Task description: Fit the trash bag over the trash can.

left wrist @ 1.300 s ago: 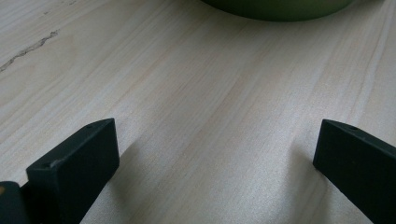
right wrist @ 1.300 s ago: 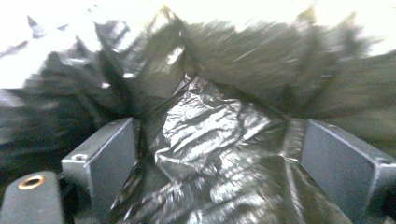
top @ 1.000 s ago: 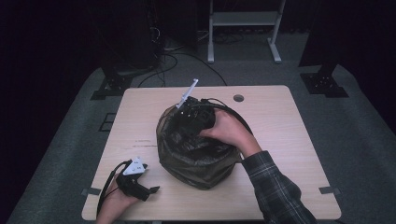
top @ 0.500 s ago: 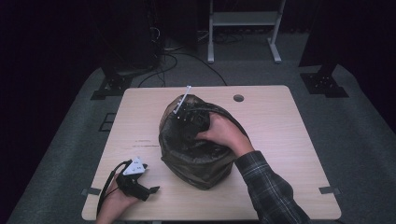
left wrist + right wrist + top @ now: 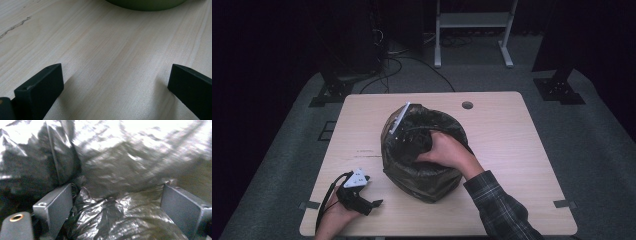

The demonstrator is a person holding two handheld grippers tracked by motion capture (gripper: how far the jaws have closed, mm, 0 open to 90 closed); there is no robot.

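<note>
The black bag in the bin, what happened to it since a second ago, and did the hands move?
The right hand pushed its right gripper deeper into the bag, jaws open around crumpled plastic. The bin rocked, tipping left and settling back upright. The left gripper stayed open on the table, near the front-left corner.

Left gripper (image 5: pixel 371 205) rests low, jaws apart; right gripper (image 5: pixel 117 202) gapes wide
</note>
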